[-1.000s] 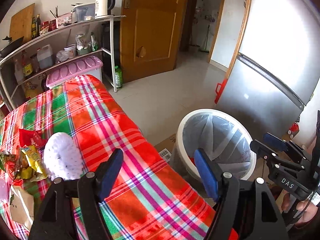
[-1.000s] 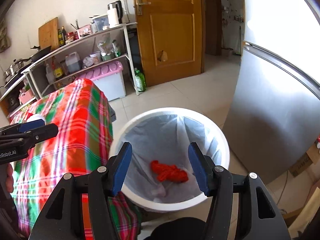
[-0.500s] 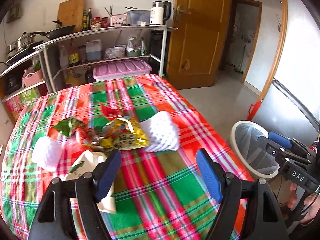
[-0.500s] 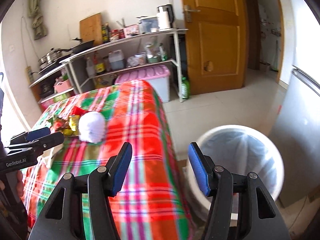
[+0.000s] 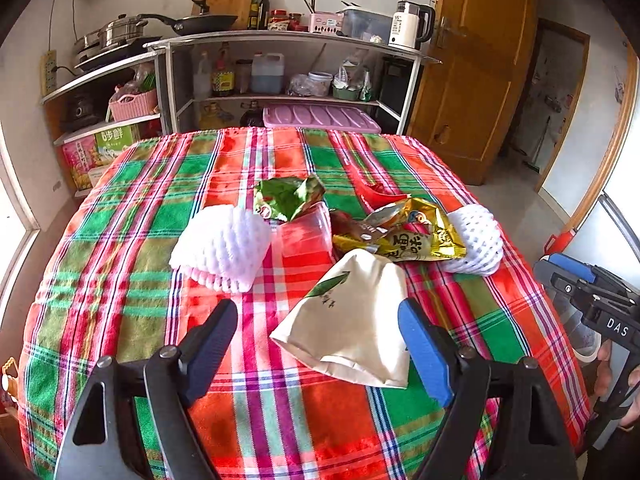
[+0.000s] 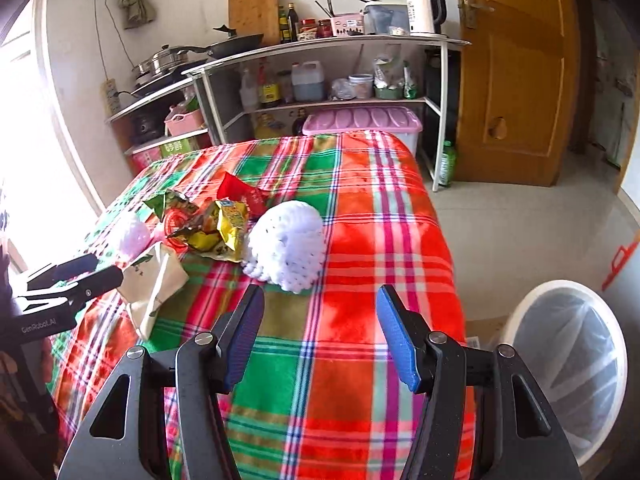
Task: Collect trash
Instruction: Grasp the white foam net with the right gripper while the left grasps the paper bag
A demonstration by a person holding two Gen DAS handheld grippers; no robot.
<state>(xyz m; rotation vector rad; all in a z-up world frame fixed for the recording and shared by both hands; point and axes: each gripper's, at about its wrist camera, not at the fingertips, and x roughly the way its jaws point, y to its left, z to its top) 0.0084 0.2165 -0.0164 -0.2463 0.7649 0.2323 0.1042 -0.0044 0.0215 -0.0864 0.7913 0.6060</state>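
- Seen first from the left wrist, the left gripper (image 5: 318,344) hangs over the near edge of the table (image 5: 120,208), its jaws opening wide; the cream paper bag (image 5: 352,320) lies on the cloth between the fingers, but the pads do not press on it.
- Just beyond the bag lies a heap of trash toward the middle of the table: two white foam fruit nets (image 5: 224,248), one left of the heap and one at its right end, a gold snack wrapper (image 5: 412,236), a green wrapper (image 5: 288,196), a red wrapper (image 5: 376,194) and a clear plastic cup (image 5: 306,236).
- At the right edge of this view the right gripper (image 5: 592,300) shows side-on, gripped by a hand (image 5: 612,376).
- From the right wrist, the right gripper (image 6: 320,334) stands wide apart and empty above the near right part of the table.
- One foam net (image 6: 288,246) lies just ahead of its fingers, with nothing between.
- A white trash bin (image 6: 568,364) with a clear liner stands on the floor beside the table's right edge.
- Far left, the left gripper (image 6: 72,276) reaches in beside the paper bag (image 6: 154,284).
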